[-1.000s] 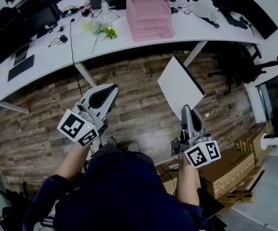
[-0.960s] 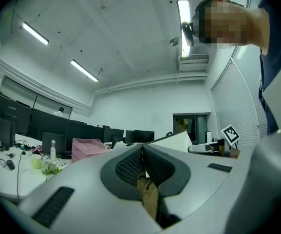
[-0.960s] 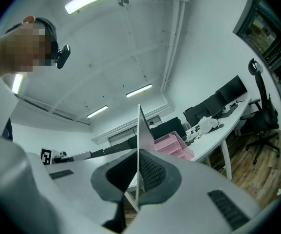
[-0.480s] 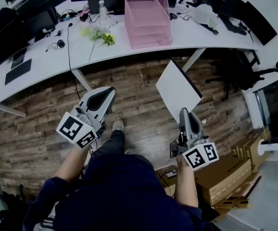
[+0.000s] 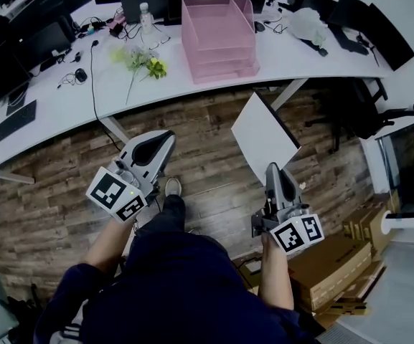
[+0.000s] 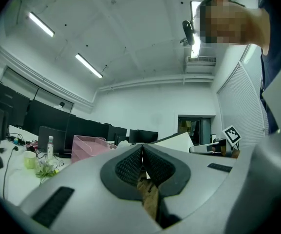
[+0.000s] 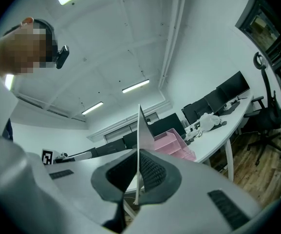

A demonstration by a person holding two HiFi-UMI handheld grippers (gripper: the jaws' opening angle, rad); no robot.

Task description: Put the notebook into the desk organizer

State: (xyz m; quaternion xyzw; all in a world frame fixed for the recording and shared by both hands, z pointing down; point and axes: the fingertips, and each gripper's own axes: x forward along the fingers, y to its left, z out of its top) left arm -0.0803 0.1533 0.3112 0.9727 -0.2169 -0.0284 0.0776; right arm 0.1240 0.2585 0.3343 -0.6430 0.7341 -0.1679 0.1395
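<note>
Task stage: the notebook is being held in the air over the wooden floor, well short of the pink desk organizer. It seems the pick-up is done, while the approach to the organizer and the insertion are both left.
Notebook place: it is hanging below and to the right of the organizer in the head view, outside the edge of the white desk on which the organizer is standing. Nothing of it is touching the organizer.
Right gripper: its jaws are clenching the near edge of the notebook, the thin cover pinched between the ribbed pads.
Left gripper: its jaws are pressed together with nothing between them; it is hovering left of the notebook, well apart from it.
Notebook attitude: it is standing on edge, appearing as a thin upright line in the right gripper view, with its white cover facing the person's left.
Long axis: it is running from the right gripper out toward the desk, the far end aiming roughly at the organizer.
Organizer: its stacked trays are opening toward the person, so a flatter attitude for the notebook is probably needed before it slides in.
</note>
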